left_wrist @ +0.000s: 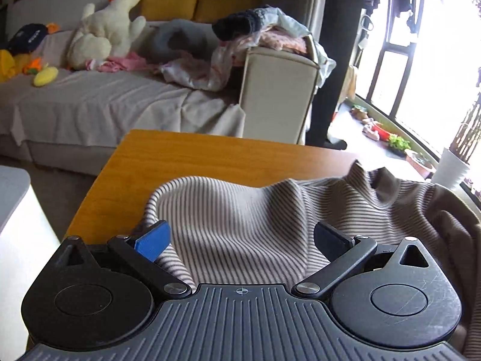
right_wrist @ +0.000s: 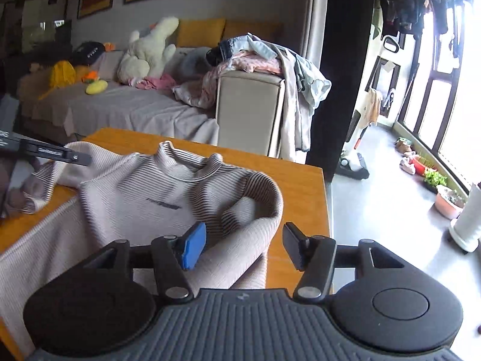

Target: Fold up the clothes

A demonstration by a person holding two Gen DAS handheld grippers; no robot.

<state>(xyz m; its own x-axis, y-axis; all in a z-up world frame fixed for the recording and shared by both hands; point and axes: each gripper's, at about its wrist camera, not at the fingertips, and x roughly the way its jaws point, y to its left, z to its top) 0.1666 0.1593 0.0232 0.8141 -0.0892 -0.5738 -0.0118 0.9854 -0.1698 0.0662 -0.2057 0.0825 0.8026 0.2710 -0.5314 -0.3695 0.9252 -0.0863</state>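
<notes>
Striped sweater [right_wrist: 144,198] on wooden table [right_wrist: 300,177]

Left gripper [left_wrist: 240,237]: your jaws stand wide apart, blue pad on one side, dark pad on the other, with cloth between them but not clamped.
Striped top [left_wrist: 240,210]: it lies rumpled on the wooden table [left_wrist: 180,156], bunched into a ridge just beyond your fingertips; its collar stands up toward the table's far right edge.
Sofa [left_wrist: 105,102]: beyond the table's far edge, draped in a grey cover.
Plush toy [left_wrist: 108,30]: on the sofa, behind the table.
Clothes pile [left_wrist: 255,33]: heaped over the sofa's arm, past the table's far side.
</notes>
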